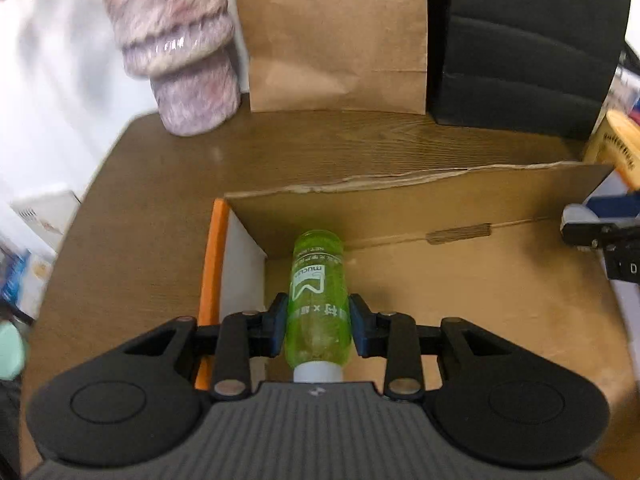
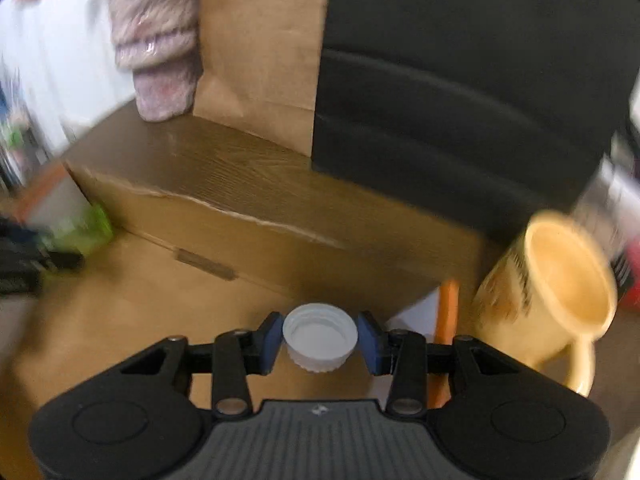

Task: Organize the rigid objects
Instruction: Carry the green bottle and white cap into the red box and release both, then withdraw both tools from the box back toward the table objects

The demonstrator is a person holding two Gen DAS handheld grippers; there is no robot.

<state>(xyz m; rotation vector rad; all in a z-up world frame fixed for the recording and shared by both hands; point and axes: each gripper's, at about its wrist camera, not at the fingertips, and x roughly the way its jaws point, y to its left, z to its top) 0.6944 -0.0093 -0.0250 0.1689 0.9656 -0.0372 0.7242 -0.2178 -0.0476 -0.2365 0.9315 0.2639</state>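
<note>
Left hand-held gripper [image 1: 319, 330]: closed on the green bottle [image 1: 318, 300], pads pressing its sides, over the box [image 1: 460, 280] near its left wall
Right hand-held gripper [image 2: 320, 344]: clamps the white cap [image 2: 320, 336], open side up, over the box by its right end
Box: on the tabletop [image 1: 160, 200]
Mug [image 2: 552, 292]: just right of the box
Paper bag [image 1: 336, 36]: upright behind the box

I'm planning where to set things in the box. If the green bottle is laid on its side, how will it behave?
The green bottle is a smooth cylinder, so it would probably roll on the flat cardboard box floor. Its clear plastic looks light and slightly squeezable. Gripped across its body by the left gripper, it seems stiff enough to hold shape.
</note>
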